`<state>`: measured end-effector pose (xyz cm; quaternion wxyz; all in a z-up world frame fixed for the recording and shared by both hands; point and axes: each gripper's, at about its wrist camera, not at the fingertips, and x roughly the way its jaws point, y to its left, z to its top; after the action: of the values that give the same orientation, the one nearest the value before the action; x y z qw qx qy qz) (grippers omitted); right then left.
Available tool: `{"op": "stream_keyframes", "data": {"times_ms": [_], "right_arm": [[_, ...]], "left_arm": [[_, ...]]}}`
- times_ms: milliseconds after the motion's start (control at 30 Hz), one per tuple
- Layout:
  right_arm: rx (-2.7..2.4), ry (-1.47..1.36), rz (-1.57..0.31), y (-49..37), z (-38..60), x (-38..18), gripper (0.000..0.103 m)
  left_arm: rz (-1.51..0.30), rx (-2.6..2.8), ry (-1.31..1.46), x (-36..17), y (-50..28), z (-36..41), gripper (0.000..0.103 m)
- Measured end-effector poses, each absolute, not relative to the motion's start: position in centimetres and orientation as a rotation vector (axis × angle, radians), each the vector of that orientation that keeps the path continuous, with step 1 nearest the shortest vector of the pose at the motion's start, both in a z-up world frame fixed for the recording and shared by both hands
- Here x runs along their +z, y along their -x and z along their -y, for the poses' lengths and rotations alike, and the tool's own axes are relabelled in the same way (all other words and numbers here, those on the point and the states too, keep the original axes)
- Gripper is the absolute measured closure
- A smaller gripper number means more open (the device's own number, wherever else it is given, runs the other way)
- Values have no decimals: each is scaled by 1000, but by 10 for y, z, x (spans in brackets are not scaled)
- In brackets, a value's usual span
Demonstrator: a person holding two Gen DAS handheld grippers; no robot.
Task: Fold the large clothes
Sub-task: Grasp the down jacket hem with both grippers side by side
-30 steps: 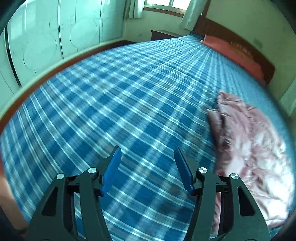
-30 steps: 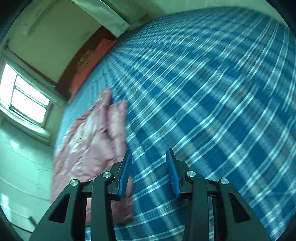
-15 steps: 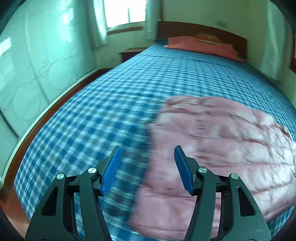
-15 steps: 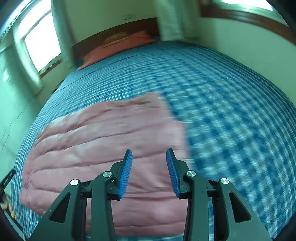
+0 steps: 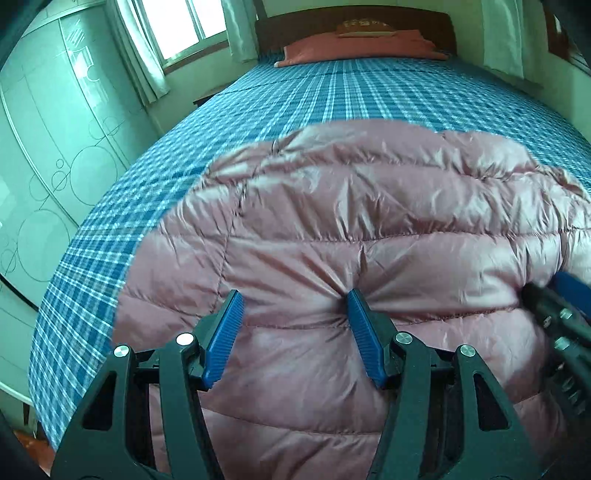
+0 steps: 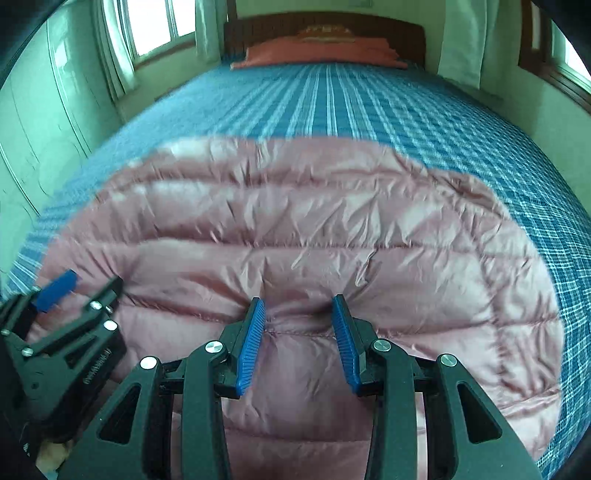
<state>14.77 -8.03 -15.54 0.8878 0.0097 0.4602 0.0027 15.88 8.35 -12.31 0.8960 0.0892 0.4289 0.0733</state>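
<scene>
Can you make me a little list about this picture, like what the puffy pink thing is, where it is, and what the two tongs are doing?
thing: pink puffy jacket, quilted and shiny
where: lying spread on the blue checked bedsheet
left tongs: open, tips pressing into the jacket, nothing pinched
right tongs: open, narrower gap, tips also dimpling the jacket
side by side: each tongs shows at the edge of the other's view
far end of bed: red pillow against a dark headboard
folding: no fold seen yet
</scene>
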Motion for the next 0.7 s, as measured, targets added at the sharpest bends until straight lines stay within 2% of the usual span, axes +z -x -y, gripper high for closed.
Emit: {"op": "stream_keyframes", "data": {"times_ms": [133,200,400,500,633,700], "right_arm": [[2,-17,-963,-150,80,-159,64],[10,-39,-963,-151,83,-147,64],[5,-78,-900,-177,87,-121,64],[1,-73,-901,-193,86,-127,64],[12,-86,-972,-213,88,-164,64],[13,-93,-968,-209,89,-157,64]], "left_arm": [[-895,147,-189,-133,-159,-85,46],[-901,128,-187,-126,-160,-85,51],[-816,124,-155,-89,-175,-82,52],[-833,130,-163,-96,-197,-76,52],[-910,124,-178,-129,-212,-70,51],[-912,122,-181,-127,-209,-68,52]]}}
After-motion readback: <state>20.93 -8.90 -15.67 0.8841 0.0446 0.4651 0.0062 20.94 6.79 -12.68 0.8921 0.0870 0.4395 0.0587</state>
